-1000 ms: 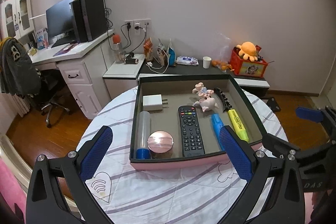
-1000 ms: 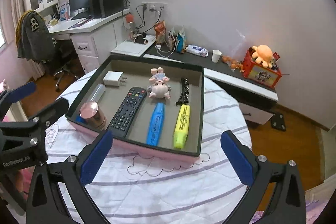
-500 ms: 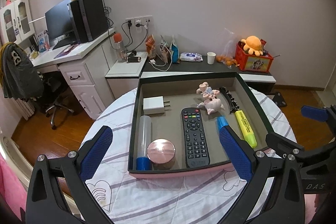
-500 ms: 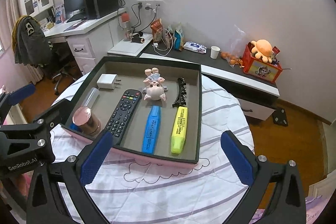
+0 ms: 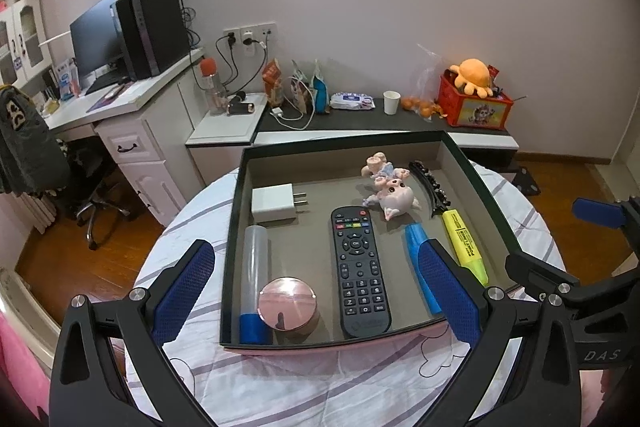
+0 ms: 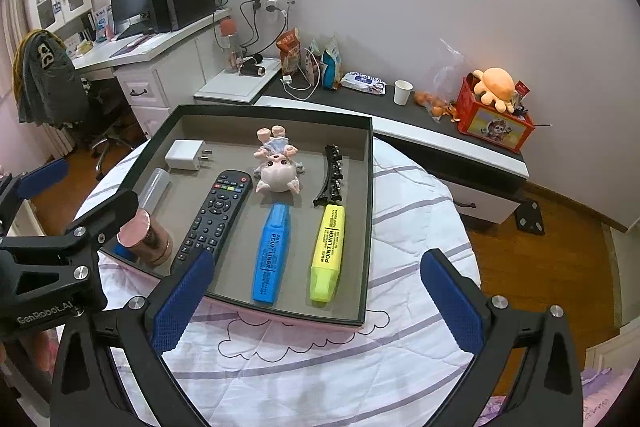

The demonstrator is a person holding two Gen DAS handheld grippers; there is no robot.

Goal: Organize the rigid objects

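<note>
A shallow box [image 5: 236, 211] [image 6: 370, 211] with a dark rim sits on the round table. In it lie a white charger [image 5: 274, 203] [image 6: 185, 155], a clear tube with a blue cap [image 5: 255, 269], a pink round jar [image 5: 288, 307] [image 6: 146, 233], a black remote [image 5: 358, 271] [image 6: 216, 213], a pig figurine [image 5: 390, 193] [image 6: 277, 169], a black hair clip [image 5: 430, 185] [image 6: 332, 175], a blue highlighter [image 5: 420, 263] [image 6: 272, 253] and a yellow highlighter [image 5: 466, 247] [image 6: 329, 251]. My left gripper [image 5: 316, 293] is open and empty above the box's near edge. My right gripper [image 6: 316, 299] is open and empty, near the front right.
The table wears a white cloth with purple stripes [image 6: 320, 359]. Behind it stand a low dark shelf [image 5: 360, 119] with snacks, a cup and a red toy box [image 5: 472, 107], and a white desk [image 5: 120, 107] with a computer at the left. An office chair [image 5: 96, 199] stands on the wood floor.
Both grippers have risen and tilted a little, so the box sits lower and nearer in both views. The objects in the box have not moved.
</note>
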